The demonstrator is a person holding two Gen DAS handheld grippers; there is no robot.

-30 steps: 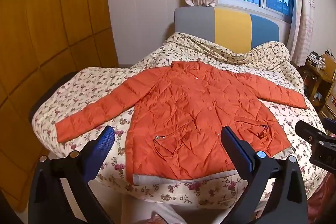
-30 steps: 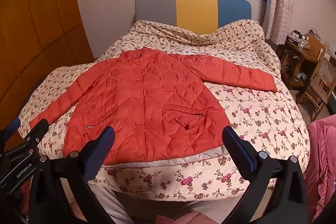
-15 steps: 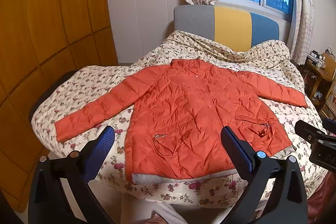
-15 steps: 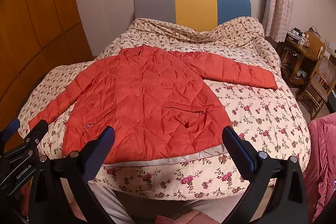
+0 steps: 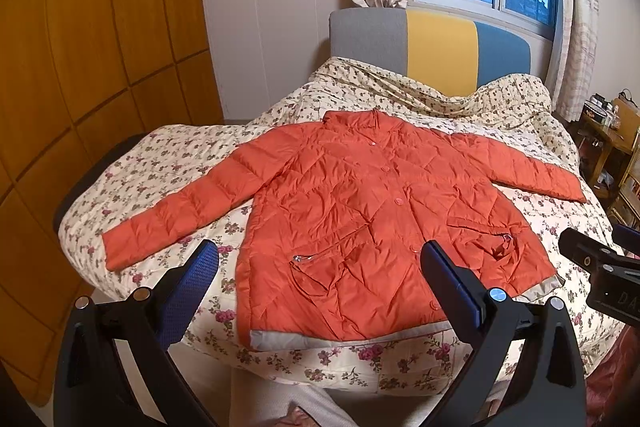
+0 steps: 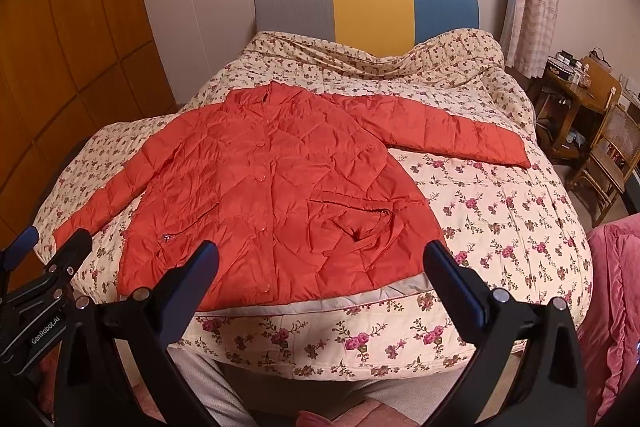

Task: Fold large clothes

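On the bed (image 6: 500,227), the orange jacket (image 5: 372,211) lies face up and spread flat, collar toward the headboard (image 6: 368,7), both sleeves stretched out to the sides, its grey hem running along the near edge of the mattress. Over the last second my view has crept only slightly: in both wrist cameras the jacket sits a touch higher and farther off than it did, so I read that as me lifting or pulling back a little, not closing in. Nothing on the jacket itself has shifted; no sleeve is turned in and no crease has been started.

My left gripper (image 5: 320,267) hangs above the near hem with its jaws spread wide and nothing between them. My right gripper (image 6: 320,267) does the same over the hem's right part, jaws equally spread and empty.

So folding has not begun. I judge the sensible first grab is a sleeve cuff, the left one (image 5: 120,247) or the right one (image 6: 508,151), each well apart from my fingers right now
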